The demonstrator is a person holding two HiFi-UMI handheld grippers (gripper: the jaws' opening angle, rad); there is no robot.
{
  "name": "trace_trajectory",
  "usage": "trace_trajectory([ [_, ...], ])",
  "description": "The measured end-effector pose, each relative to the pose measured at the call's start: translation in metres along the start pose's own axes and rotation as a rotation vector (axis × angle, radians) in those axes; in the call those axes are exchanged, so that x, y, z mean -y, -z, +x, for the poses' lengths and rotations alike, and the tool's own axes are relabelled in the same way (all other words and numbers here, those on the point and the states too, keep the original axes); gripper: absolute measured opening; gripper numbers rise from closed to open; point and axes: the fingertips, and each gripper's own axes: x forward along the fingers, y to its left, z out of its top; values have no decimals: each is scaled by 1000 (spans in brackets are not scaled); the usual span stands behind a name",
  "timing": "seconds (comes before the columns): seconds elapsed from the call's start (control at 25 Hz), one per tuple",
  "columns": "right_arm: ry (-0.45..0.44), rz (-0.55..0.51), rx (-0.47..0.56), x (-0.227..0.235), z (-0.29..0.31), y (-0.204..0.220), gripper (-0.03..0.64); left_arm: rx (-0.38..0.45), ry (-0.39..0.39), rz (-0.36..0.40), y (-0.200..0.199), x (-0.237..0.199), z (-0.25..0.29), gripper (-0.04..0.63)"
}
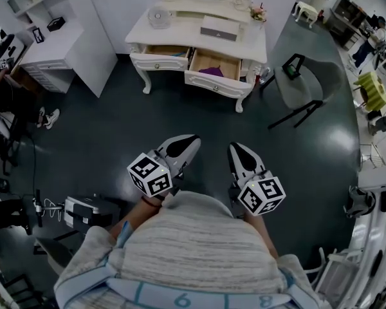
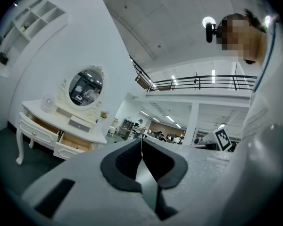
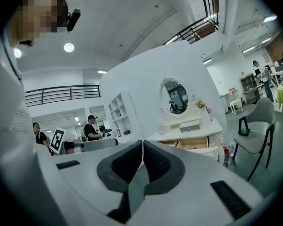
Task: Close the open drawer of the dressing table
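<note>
The left claw (image 1: pixel 188 141) and right claw (image 1: pixel 238 152) are hanging pressed together, empty, well apart from the white bench (image 1: pixel 180 26). Its two drawers, left drawer (image 1: pixel 159 58) and right drawer (image 1: pixel 215 77), are standing open. A pale-blue band (image 1: pixel 156 295) is showing "6" and "8".

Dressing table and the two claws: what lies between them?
Only bare dark floor, in the head view, separates the white dressing table from left claw and right claw.
</note>
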Motion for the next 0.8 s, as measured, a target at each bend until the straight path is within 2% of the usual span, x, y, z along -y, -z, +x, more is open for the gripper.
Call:
trace_trajectory([
  [0.44,36,17,-5,29,13,-8,11,-17,26,-13,-8,-20,32,15],
  [0.8,59,18,-34,63,62,-9,11,-5,27,-48,-14,-76,66,15],
])
